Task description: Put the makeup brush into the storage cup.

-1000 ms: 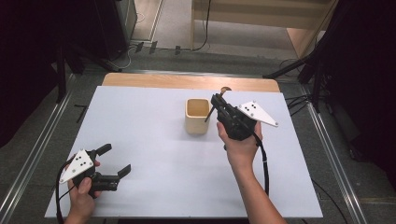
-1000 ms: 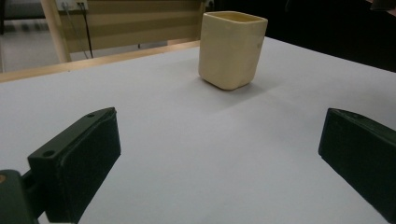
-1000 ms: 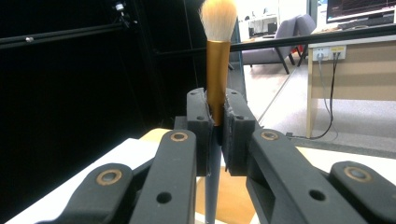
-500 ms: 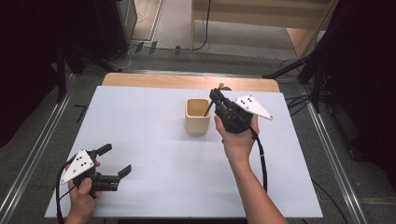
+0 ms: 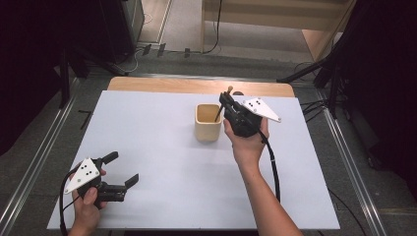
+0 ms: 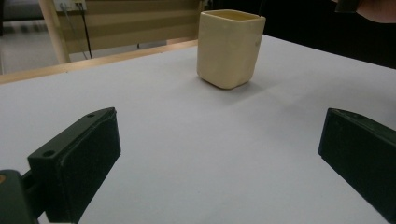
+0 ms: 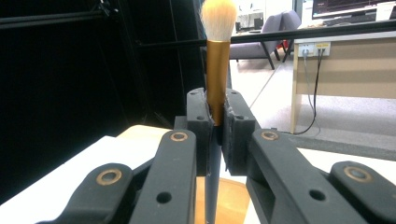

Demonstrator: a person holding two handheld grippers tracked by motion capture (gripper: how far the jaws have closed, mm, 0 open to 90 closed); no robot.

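A cream square cup (image 5: 207, 123) stands upright on the white table top (image 5: 162, 147), a little right of the middle; the same cup (image 6: 229, 48) shows ahead in the left gripper view. My right gripper (image 5: 225, 104) is shut on a makeup brush (image 7: 217, 56) with a gold ferrule and pale bristles pointing up. The brush's dark handle end (image 5: 219, 114) slants down over the cup's right rim. My left gripper (image 5: 124, 168) rests open near the front left corner, with only table between its jaws.
A wooden strip (image 5: 196, 86) borders the table's far edge. Metal rails (image 5: 34, 162) run along both sides of the table. A black cable (image 5: 272, 164) trails from the right gripper along the person's forearm. Beyond the table is dark floor with stands and cables.
The right gripper has carried the brush a little leftward and slightly down, bringing the handle end over the cup's rim. The left gripper has stayed where it was.
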